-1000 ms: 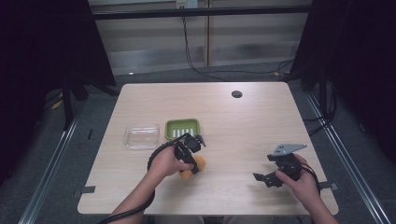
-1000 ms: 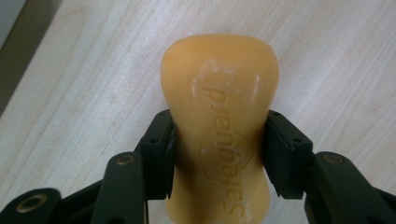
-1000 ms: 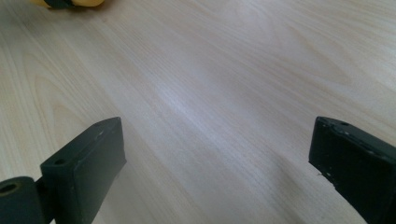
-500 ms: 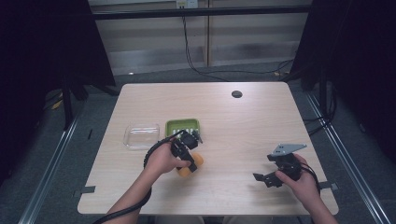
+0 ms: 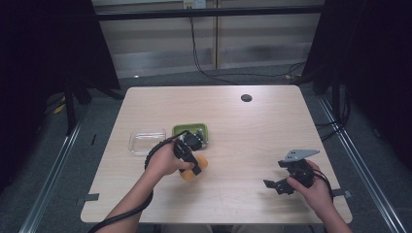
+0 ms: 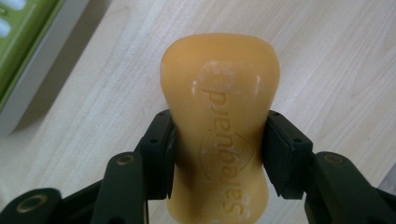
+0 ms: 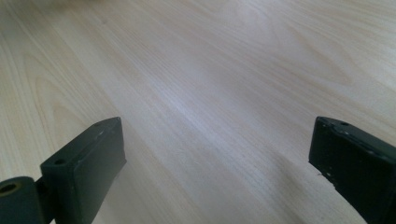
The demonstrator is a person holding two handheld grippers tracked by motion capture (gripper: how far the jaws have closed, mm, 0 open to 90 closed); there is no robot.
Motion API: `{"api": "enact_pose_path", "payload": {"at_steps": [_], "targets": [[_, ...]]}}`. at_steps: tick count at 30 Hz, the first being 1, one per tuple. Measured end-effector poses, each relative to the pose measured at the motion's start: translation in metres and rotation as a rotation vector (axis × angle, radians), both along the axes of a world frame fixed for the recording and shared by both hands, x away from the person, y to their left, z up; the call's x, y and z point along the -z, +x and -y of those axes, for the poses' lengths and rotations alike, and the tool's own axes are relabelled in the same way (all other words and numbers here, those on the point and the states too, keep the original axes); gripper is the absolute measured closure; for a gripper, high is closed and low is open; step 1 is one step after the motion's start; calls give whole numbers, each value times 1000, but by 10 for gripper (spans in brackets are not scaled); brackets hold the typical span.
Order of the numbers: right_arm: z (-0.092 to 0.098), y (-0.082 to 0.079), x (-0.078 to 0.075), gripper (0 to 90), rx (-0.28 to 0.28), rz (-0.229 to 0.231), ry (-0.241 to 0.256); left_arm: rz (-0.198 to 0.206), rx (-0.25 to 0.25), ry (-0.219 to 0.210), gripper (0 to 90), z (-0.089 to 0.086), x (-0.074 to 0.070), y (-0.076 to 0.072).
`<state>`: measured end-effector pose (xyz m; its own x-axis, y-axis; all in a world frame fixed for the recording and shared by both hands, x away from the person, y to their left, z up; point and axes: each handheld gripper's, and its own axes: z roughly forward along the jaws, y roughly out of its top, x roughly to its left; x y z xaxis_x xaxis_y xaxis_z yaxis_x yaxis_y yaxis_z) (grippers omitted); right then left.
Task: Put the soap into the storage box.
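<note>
Left gripper (image 6: 219, 154) clenches the soap (image 6: 219, 121), lying on the table at 6 o'clock of the green dish (image 5: 190, 131); pickup done, placing left. Right gripper (image 7: 217, 158) gapes empty

Black two-jaw tongs (image 6: 218, 154), brass-ringed screw holes, black cable

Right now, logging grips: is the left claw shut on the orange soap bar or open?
Shut on it: the left claw presses both jaws against the orange soap bar at its narrowed waist.
</note>
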<state>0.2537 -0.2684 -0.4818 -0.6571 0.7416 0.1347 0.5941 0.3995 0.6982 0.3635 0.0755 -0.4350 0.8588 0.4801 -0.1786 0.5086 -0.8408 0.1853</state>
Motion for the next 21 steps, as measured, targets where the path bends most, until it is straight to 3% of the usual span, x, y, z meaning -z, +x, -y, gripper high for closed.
{"api": "enact_pose_path", "payload": {"at_steps": [21], "targets": [[0, 0, 0, 32, -2, 1, -3, -19, -5, 6, 498, -7, -11, 11]]}}
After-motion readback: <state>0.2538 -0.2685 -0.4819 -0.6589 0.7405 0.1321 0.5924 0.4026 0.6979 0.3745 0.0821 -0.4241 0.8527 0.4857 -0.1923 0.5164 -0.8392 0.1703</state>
